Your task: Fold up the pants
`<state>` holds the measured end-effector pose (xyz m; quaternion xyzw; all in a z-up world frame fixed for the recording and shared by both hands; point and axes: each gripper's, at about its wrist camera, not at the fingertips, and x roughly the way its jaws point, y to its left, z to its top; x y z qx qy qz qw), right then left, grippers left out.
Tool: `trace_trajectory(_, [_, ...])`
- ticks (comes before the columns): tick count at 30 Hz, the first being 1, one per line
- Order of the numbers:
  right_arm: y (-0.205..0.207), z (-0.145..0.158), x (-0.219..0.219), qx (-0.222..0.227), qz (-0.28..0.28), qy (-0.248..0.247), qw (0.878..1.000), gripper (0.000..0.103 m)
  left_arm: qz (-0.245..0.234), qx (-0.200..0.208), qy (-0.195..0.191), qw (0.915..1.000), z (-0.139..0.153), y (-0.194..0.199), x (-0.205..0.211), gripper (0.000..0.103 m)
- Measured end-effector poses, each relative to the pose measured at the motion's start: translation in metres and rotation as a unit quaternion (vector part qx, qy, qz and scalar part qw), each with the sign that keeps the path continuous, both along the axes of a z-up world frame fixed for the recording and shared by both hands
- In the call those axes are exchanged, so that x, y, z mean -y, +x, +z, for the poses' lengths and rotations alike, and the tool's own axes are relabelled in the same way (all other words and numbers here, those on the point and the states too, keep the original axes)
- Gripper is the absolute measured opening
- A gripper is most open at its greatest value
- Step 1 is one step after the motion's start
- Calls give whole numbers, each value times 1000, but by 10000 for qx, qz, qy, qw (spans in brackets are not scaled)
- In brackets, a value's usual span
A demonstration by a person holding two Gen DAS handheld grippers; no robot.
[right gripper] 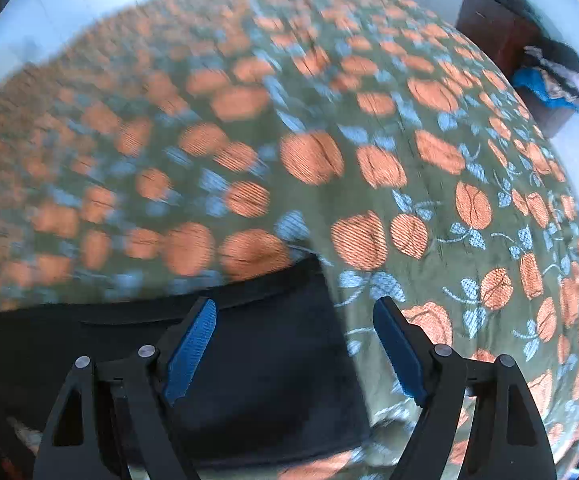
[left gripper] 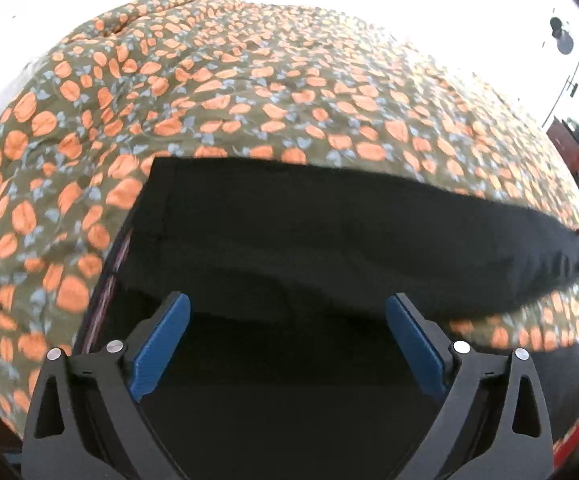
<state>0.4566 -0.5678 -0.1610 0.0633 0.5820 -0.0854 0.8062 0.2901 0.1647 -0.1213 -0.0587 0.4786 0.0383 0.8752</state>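
One pair of black pants (left gripper: 329, 232) lies flat on one bedspread (left gripper: 249, 80), olive with orange fruit and blue leaves. Two grippers, both with jaws spread wide and gripping nothing. Left gripper (left gripper: 287, 322) hangs over the dark cloth — two blue pads (left gripper: 161, 344) either side. Right gripper (right gripper: 294, 334) sits at the pants' corner (right gripper: 265, 360), one finger over black fabric, the other over the bedspread. One brown cabinet (right gripper: 493, 36) in the far corner, one clothes pile (right gripper: 553, 76) beside it.
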Motion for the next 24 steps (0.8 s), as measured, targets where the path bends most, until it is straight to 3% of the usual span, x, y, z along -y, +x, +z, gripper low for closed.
trace_trajectory(2, [0,-6,7,59,-144,-145,9998,80,-28,-61,13,10000,-1,-14,7,99])
trace_trajectory(4, [-1,-13,16,208,-318,117,9992,76,-65,-155,74,9998,-6,-24,13,99])
trace_trajectory(6, [2,-20,11,288,-256,403,9984,30,-84,-258,127,9996,-13,-28,17,99])
trace_trajectory(7, [-4,-15,7,417,-200,383,9982,17,-76,-318,117,9994,-17,-28,19,99])
trace_trajectory(10, [-37,16,-6,1070,138,144,9941,12,-65,-309,83,9995,-22,-26,25,99])
trace_trajectory(13, [-86,57,-26,1611,853,-274,9829,12,-87,-164,14,9998,-23,-25,33,99])
trace_trajectory(17, [-194,98,-47,2146,1583,-704,9612,11,-129,88,27,9999,-29,-30,42,99])
trace_trajectory(20, [-272,96,-57,2096,1681,-778,9601,4,-105,144,-94,9998,-36,-33,43,99])
trace_trajectory(24, [-357,60,-34,1472,985,-770,9812,4,-132,275,-34,9995,-43,-37,48,99])
